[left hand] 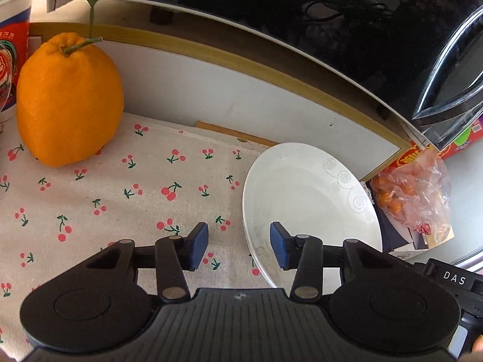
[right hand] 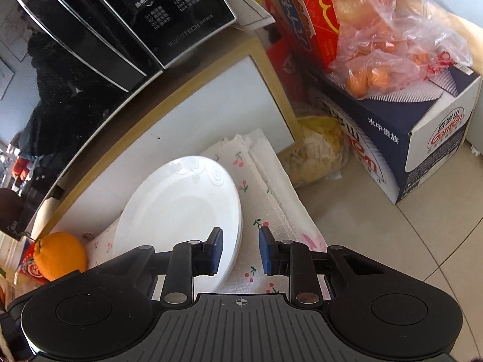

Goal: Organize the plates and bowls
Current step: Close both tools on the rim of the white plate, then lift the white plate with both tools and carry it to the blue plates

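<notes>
A white plate with faint swirl marks lies on the cherry-print cloth; in the right wrist view it looks like a stack of two or three white plates. My left gripper is open and empty, straddling the plate's left rim just above it. My right gripper is open and empty, straddling the plates' right rim. No bowl is in view.
A large orange citrus fruit stands on the cloth at the left. A black appliance sits on a white shelf behind. A bag of small oranges rests on a blue-and-white box on the tiled floor.
</notes>
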